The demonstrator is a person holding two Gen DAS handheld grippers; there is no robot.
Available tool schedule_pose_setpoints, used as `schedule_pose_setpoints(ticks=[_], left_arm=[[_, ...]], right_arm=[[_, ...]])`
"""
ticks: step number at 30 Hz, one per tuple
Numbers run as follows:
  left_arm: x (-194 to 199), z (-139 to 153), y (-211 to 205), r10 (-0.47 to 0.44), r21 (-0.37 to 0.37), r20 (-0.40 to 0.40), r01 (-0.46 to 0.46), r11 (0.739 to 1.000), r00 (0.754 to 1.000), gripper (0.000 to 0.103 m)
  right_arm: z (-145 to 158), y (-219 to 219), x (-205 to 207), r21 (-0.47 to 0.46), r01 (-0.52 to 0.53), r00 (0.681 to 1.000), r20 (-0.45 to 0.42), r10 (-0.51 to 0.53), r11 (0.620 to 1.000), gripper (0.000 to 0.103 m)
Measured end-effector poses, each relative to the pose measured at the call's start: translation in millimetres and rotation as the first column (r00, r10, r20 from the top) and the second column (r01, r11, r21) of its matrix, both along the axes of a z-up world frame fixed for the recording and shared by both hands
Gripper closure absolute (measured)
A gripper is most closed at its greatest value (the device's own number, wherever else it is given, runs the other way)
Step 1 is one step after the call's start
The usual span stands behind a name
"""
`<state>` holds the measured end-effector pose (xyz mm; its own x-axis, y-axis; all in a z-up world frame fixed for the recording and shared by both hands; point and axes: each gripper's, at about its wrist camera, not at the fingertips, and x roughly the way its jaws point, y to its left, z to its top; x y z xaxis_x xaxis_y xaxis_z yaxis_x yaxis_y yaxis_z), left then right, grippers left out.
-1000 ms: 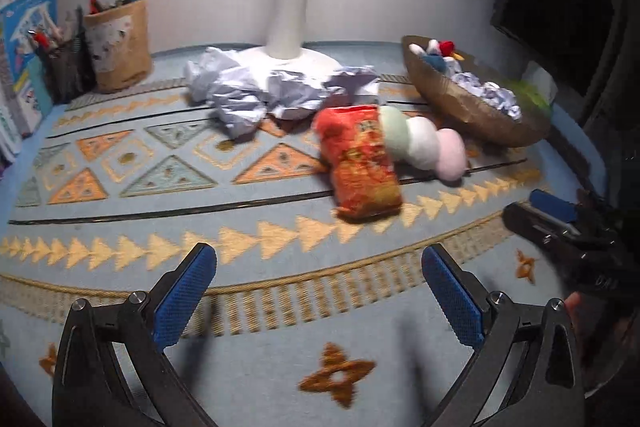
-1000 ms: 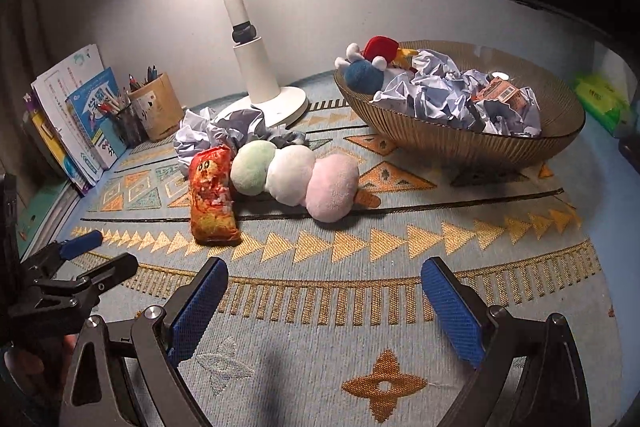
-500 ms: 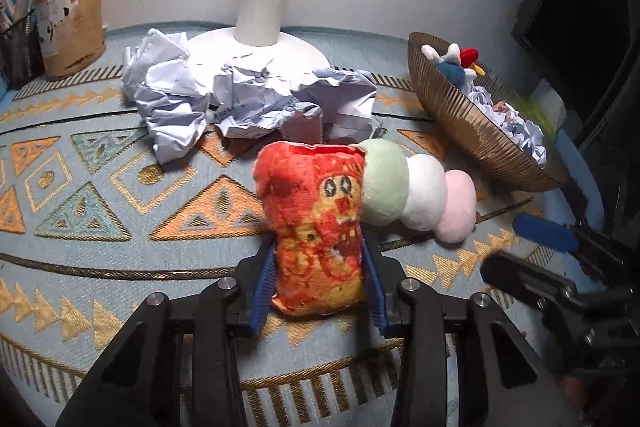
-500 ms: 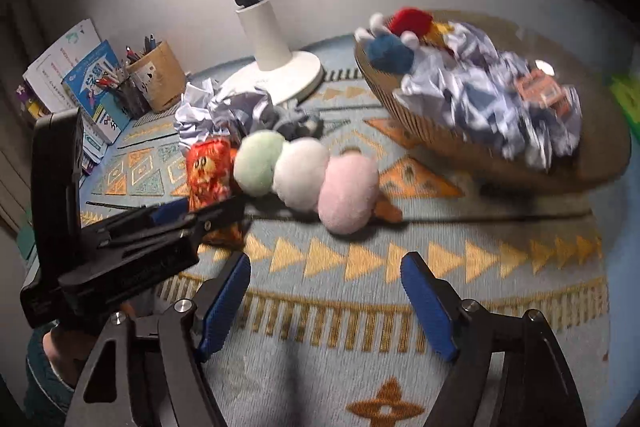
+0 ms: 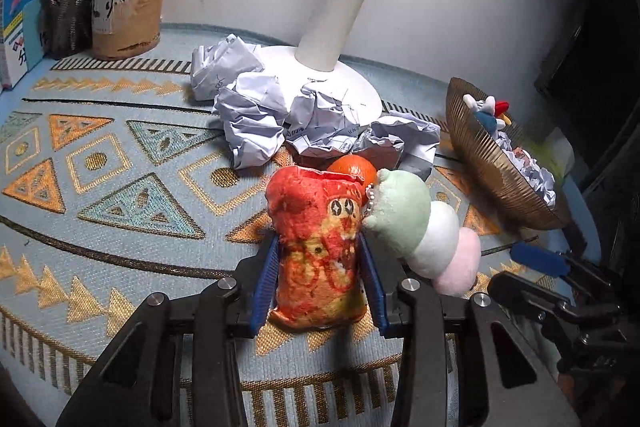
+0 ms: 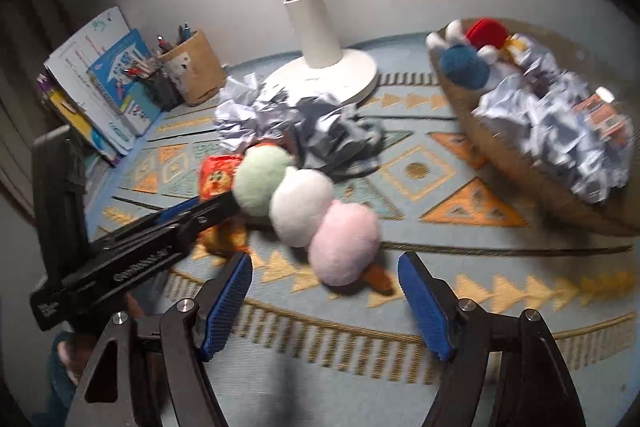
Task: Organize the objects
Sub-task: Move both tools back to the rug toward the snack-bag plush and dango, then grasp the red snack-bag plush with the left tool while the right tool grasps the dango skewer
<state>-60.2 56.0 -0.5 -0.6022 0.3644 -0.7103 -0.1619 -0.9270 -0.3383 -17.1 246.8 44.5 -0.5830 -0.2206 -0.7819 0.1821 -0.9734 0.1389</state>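
The left gripper (image 5: 320, 283) clamps the red snack-bag plush (image 5: 316, 247) on the patterned mat (image 5: 120, 187). The right gripper (image 6: 324, 303), jaws having just narrowed yet apart, hovers near the dango plush (image 6: 304, 207), seemingly touching nothing.

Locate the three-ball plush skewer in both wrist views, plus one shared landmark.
Left wrist: three-ball plush skewer right of centre, green end against the red snack-bag plush.
Right wrist: centre, pink end nearest the camera.
Shared landmark: white lamp base behind the crumpled paper.
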Motion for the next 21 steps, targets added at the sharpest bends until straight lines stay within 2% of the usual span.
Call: schedule_pose_setpoints(ticks=[1, 4, 6, 9, 12, 15, 16, 18, 19, 20, 21], left_arm=[[-0.6, -0.8, 1.4, -0.009, -0.005, 0.011, 0.009, 1.000, 1.000, 0.058], [-3.3, -3.8, 4.3, -0.018, -0.035, 0.041, 0.020, 0.999, 0.999, 0.057], [-0.7, -3.7, 5.4, -0.020, -0.055, 0.035, 0.021, 0.998, 0.999, 0.057], [3.1, -3.4, 10.6, -0.023, -0.093, 0.026, 0.026, 0.995, 0.999, 0.056], [2.8, -4.0, 9.9, -0.012, -0.105, 0.019, 0.014, 0.994, 1.000, 0.053], [2.6, -4.7, 11.5, -0.001, -0.121, 0.014, 0.003, 0.993, 1.000, 0.049], [2.2, -4.8, 13.2, -0.001, -0.133, 0.012, 0.003, 0.991, 1.000, 0.049], [2.9, -4.3, 15.9, -0.003, -0.155, 0.010, 0.004, 0.988, 1.000, 0.049], [3.0, -4.1, 16.1, -0.003, -0.158, 0.010, 0.005, 0.987, 1.000, 0.049], [2.9, -3.9, 15.4, -0.005, -0.154, 0.010, 0.007, 0.988, 1.000, 0.048], [2.8, -3.7, 14.5, -0.010, -0.143, 0.012, 0.012, 0.990, 1.000, 0.045]], right_arm=[[0.3, -1.1, -3.7, 0.024, -0.018, 1.000, -0.005, 0.018, 1.000, 0.028], [1.8, -12.6, -15.7, 0.028, -0.126, 0.992, -0.013, 0.126, 0.992, 0.026], [-0.8, -22.3, -21.7, 0.082, -0.166, 0.985, -0.034, 0.170, 0.983, 0.010], [-11.6, -35.5, -32.3, 0.178, -0.212, 0.974, -0.043, 0.223, 0.961, 0.008], [-21.8, -34.1, -43.6, 0.154, -0.254, 0.965, -0.027, 0.261, 0.955, 0.008], [-25.6, -26.3, -50.2, 0.125, -0.251, 0.966, -0.029, 0.256, 0.960, 0.008], [-27.5, -25.4, -51.1, 0.114, -0.255, 0.966, -0.020, 0.259, 0.960, 0.009], [-31.7, -25.4, -50.2, 0.068, -0.285, 0.958, 0.004, 0.285, 0.956, 0.022], [-34.6, -27.5, -48.7, 0.044, -0.301, 0.954, 0.020, 0.300, 0.953, 0.026], [-36.7, -28.2, -45.6, 0.046, -0.300, 0.954, 0.026, 0.300, 0.953, 0.029], [-37.4, -29.6, -41.9, 0.077, -0.287, 0.958, 0.016, 0.287, 0.955, 0.038]])
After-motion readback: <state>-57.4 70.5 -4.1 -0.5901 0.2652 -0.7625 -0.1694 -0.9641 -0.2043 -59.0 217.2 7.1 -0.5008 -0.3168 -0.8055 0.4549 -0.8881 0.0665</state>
